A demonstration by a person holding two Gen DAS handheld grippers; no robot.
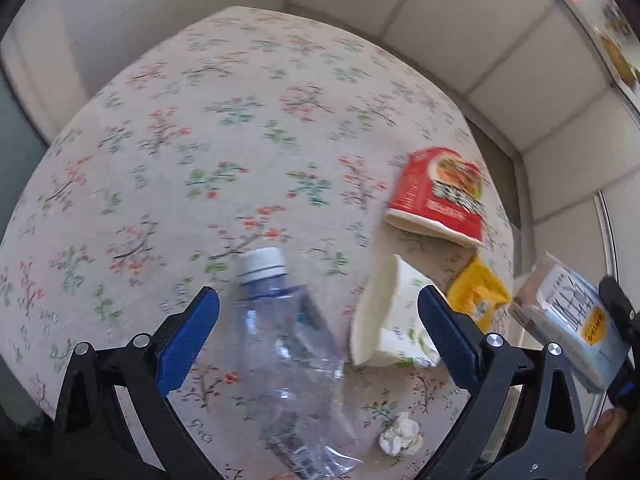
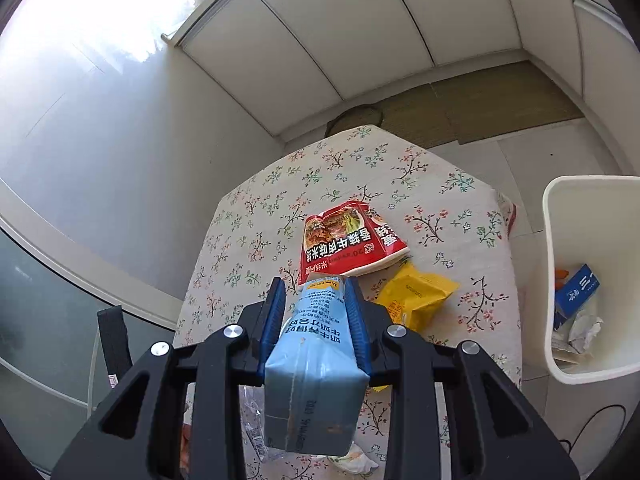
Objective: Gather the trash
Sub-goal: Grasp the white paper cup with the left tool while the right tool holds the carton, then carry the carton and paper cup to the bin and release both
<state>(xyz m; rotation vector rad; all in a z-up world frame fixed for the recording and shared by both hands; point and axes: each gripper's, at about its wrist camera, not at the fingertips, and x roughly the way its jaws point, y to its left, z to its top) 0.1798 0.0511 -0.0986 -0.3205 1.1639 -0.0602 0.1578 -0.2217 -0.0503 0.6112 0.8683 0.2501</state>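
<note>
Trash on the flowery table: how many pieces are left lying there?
5: plastic bottle nearest, white cup beside it, crumpled tissue, red cup, and yellow packet at the edge. More may be hidden.

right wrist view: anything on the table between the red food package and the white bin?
Only the yellow snack packet, just below the red package. Beyond it, bare floral tablecloth runs to the table edge beside the white bin. Seen in the right wrist view.

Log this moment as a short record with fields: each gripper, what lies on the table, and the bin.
left gripper: open, above clear plastic bottle
right gripper: shut on blue carton
table: red food box, yellow packet, white paper cup, crumpled tissue
white bin: beside table, some trash already inside
</note>
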